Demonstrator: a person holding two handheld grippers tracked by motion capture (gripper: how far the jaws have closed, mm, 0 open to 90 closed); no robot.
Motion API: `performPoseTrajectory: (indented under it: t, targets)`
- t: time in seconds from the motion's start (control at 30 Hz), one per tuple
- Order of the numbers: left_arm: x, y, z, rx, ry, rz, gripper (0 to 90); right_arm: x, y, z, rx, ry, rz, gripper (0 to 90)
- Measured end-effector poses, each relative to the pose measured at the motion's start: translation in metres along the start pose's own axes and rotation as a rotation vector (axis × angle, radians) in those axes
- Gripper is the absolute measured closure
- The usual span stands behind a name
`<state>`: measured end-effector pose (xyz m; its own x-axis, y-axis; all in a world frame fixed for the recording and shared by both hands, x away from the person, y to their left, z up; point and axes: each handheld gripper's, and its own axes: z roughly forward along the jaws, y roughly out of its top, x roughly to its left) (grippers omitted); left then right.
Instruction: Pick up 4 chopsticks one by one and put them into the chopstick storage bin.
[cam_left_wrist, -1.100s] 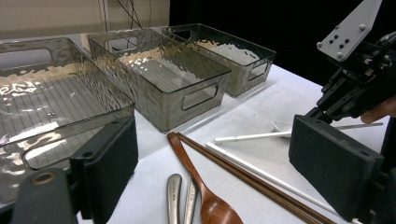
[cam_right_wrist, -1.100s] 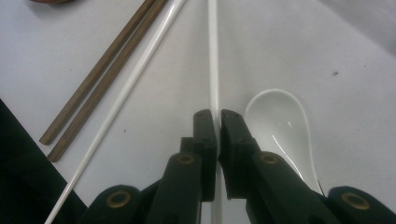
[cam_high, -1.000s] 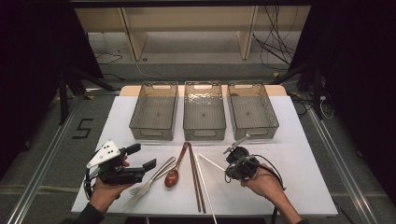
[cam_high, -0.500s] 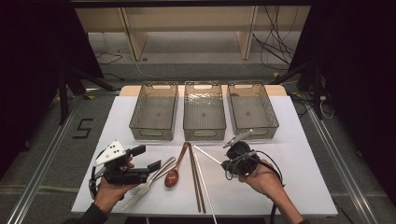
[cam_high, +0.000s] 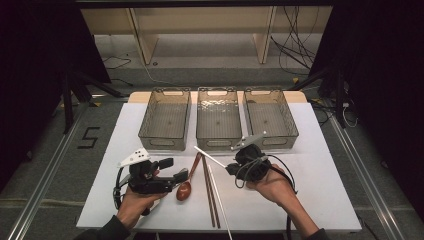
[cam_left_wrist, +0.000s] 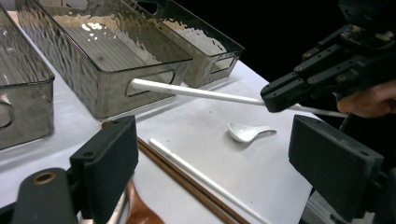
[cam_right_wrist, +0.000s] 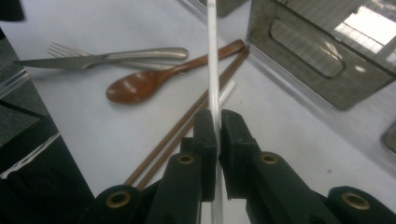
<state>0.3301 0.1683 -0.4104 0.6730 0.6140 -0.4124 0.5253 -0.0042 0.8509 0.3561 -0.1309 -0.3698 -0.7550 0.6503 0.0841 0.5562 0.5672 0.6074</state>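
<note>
1. We see the right hand-held gripper (cam_high: 231, 169) clenched on a white chopstick (cam_high: 210, 156); in the right gripper view its two jaws pinch the white chopstick (cam_right_wrist: 214, 70) between them.
2. The held chopstick is off the bench (cam_high: 330, 200), its free end pointing toward the middle bin (cam_high: 218, 119) of three clear bins.
3. Our left hand-held gripper (cam_high: 172, 170) is released, its jaws standing wide apart in the left gripper view with nothing between them.
4. Its jaws hover just beside the brown spoon (cam_high: 184, 190).
5. A second white chopstick (cam_high: 219, 200) lies on the bench beside a pair of brown chopsticks (cam_high: 210, 192).
6. A white spoon (cam_left_wrist: 246, 131) lies on the bench below the right gripper.
7. A fork (cam_right_wrist: 116, 55) and knife (cam_right_wrist: 51, 63) lie beyond the brown spoon.
</note>
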Motion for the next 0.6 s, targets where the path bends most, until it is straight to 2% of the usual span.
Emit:
performPoseTrajectory:
  t: [0.2, 0.5, 0.6]
  targets:
    - [0.005, 0.002, 0.012, 0.004, -0.023, -0.088, 15.8, 0.005, 0.007, -0.001, -0.04, 0.014, -0.012, 86.3]
    - [0.007, 0.004, 0.032, 0.01, -0.081, -0.206, 16.3, 0.011, 0.013, -0.002, -0.082, 0.036, -0.032, 86.3]
    - [0.01, 0.005, 0.036, -0.001, -0.101, -0.265, 16.9, 0.015, 0.015, -0.002, -0.092, 0.041, -0.044, 86.3]
